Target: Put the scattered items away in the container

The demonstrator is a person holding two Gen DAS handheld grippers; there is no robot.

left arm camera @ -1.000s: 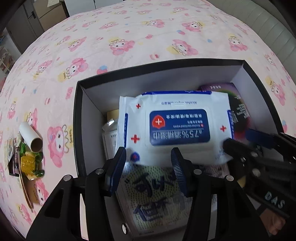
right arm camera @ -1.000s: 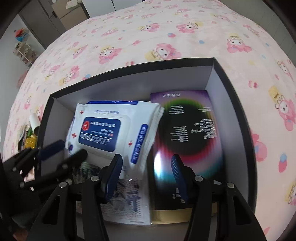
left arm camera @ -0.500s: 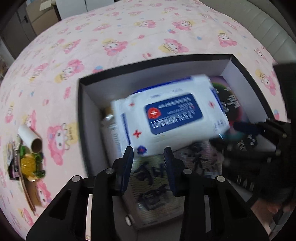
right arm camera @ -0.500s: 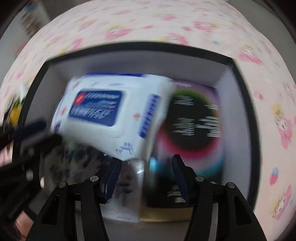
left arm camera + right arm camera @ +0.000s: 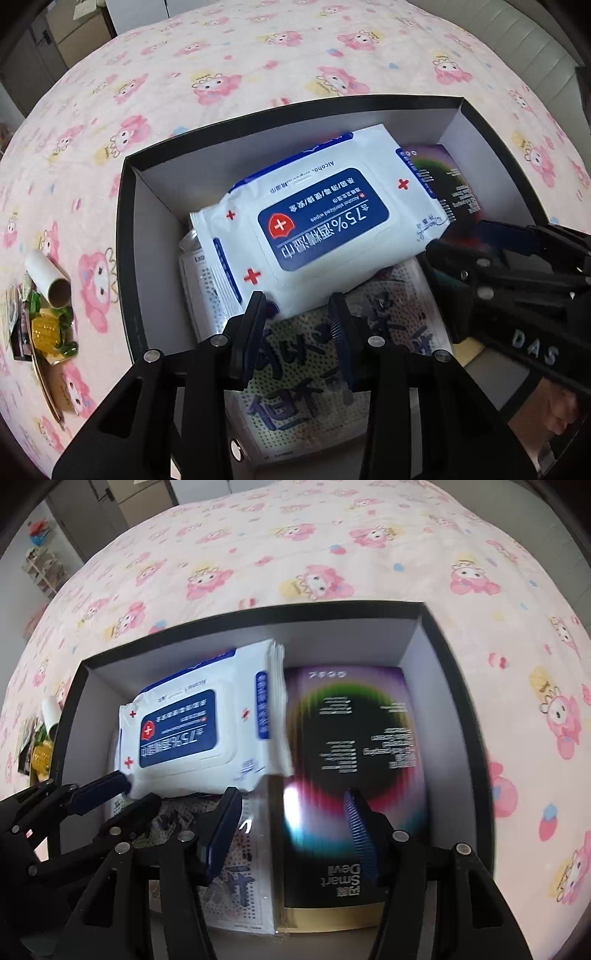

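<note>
White-walled and black-rimmed, the box on the pink cartoon-print cloth already holds most of the load. You have the wipes pack inside it, lying tilted on top of a dotted packet with blue lettering and leaning over a white carton at the left wall. Beside these, flat against the right wall, sits the dark rainbow-printed box. Judged from this, four items are stowed.

Your left gripper hangs just short of the near edge of the wipes pack, fingers parted and holding nothing; in the right wrist view one fingertip looks to touch the pack's corner, though contact cannot be confirmed. Your right gripper hovers over the rainbow-printed box, fingers spread wide, empty.

Outstanding: a cardboard tube and a small pile of wrappers and a yellow item lie on the cloth, well apart from the box on its left. The wipes pack is not seated flat and may want settling.
</note>
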